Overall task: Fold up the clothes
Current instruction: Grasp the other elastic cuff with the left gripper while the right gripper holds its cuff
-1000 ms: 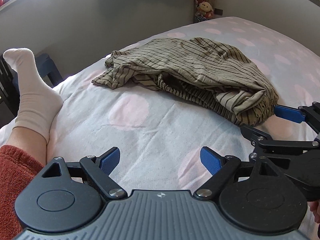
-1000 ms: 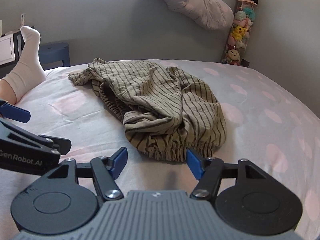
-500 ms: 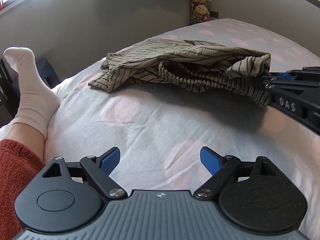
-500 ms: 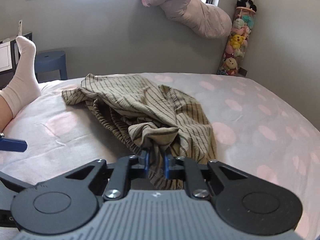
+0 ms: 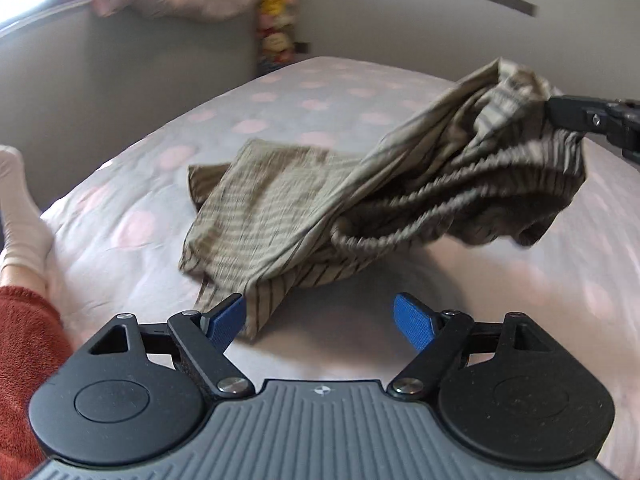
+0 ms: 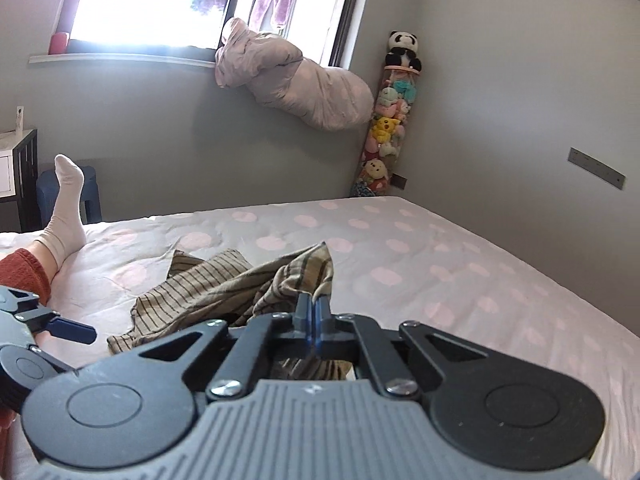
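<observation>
The striped garment (image 5: 288,216) is thin, soft woven cloth, matt and crumpled, with a ribbed gathered band. The bedsheet (image 5: 132,220) beneath is smooth matt cotton-like fabric. Both the left gripper (image 5: 320,322) and right gripper (image 6: 313,312) look like matt black plastic with shiny metal screws and textured blue pads (image 5: 414,322).
</observation>
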Available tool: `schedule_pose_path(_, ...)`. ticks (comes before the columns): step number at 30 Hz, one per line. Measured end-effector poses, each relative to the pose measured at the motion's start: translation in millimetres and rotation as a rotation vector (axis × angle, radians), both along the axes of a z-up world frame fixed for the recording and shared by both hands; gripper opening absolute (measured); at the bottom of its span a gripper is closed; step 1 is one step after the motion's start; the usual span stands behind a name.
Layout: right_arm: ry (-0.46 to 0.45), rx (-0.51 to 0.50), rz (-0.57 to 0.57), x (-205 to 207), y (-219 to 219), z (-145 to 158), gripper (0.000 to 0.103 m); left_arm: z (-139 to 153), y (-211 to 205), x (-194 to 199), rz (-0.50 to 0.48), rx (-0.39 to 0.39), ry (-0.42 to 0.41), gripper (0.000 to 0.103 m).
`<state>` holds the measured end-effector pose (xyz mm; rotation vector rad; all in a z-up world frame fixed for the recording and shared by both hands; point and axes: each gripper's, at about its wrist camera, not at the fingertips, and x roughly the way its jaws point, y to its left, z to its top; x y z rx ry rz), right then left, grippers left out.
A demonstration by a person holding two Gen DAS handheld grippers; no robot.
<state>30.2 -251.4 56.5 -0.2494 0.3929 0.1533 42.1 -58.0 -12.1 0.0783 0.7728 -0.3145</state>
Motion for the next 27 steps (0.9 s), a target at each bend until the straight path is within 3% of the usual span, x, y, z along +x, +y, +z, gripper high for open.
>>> schedule_pose_path(7, 0.012, 0.037, -0.148, -105, -54, 9, 0.0, 9, -34, -56, -0.203, -0.012, 0.024, 0.08)
schedule_pose_path(9, 0.039, 0.061, -0.174, -122, -63, 0, 0.0, 5, -36, -61, -0.236, 0.009, 0.029, 0.069)
schedule_pose_path(12, 0.088, 0.087, -0.199, -139, -72, -19, 0.0, -2, -33, -61, -0.264, 0.038, 0.046, 0.063)
schedule_pose_path(18, 0.217, 0.1, -0.191, -145, -79, -66, 0.001, -18, -28, -55, -0.283, 0.086, 0.065, 0.053)
schedule_pose_path(27, 0.339, 0.021, -0.133, -113, -94, -111, 0.005, -55, -31, -23, -0.294, 0.14, 0.098, 0.039)
